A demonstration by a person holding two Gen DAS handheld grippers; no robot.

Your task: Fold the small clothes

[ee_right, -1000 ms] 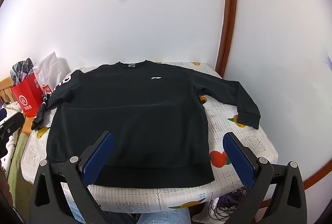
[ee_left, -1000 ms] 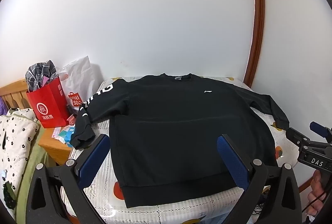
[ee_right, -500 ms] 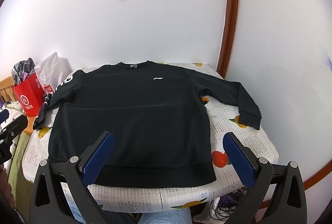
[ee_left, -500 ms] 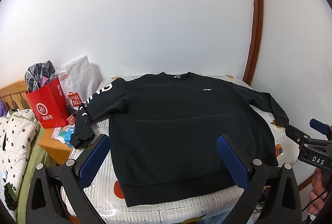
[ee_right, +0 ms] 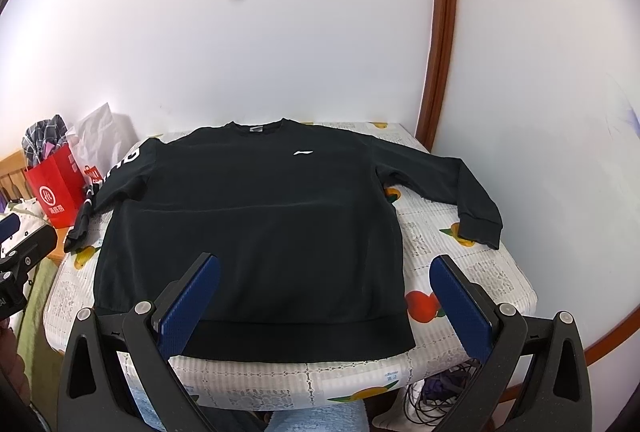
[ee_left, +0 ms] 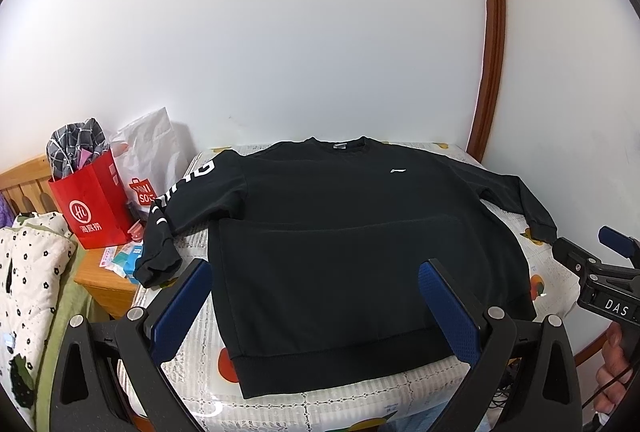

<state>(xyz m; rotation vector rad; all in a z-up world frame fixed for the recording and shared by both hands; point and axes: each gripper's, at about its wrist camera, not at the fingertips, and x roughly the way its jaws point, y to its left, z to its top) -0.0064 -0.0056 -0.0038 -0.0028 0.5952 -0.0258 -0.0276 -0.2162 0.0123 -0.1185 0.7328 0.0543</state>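
Sweatshirt [ee_left: 340, 232] is laid out flat, chest side up, on the fruit-print tabletop [ee_right: 460, 264], collar toward the wall at the top of the frame and the ribbed hem at the near edge, pretty much dead centre in both views. Nothing's folded yet as far as I can tell.

Both my tools are spread wide and holding nothing. My left tool [ee_left: 316, 308] hovers over the lower part of the body, hem just below it in the frame. My right tool [ee_right: 324, 300] hangs above the hem too, a bit further toward the lower right.

Sleeves are out to the sides: the printed one [ee_left: 176, 208] droops off the tabletop at centre left, right by the red bag [ee_left: 92, 204], and the plain one [ee_right: 452, 188] bends down at centre right, cuff resting on the cloth.

I reckon the sleeves come first. For a clean fold I'd pinch the cuff plus a spot near the shoulder seam, lift only a little, and lay each sleeve across the chest without dragging the body along. The dangling printed sleeve looks the trickiest, since it could pull the whole thing sideways.
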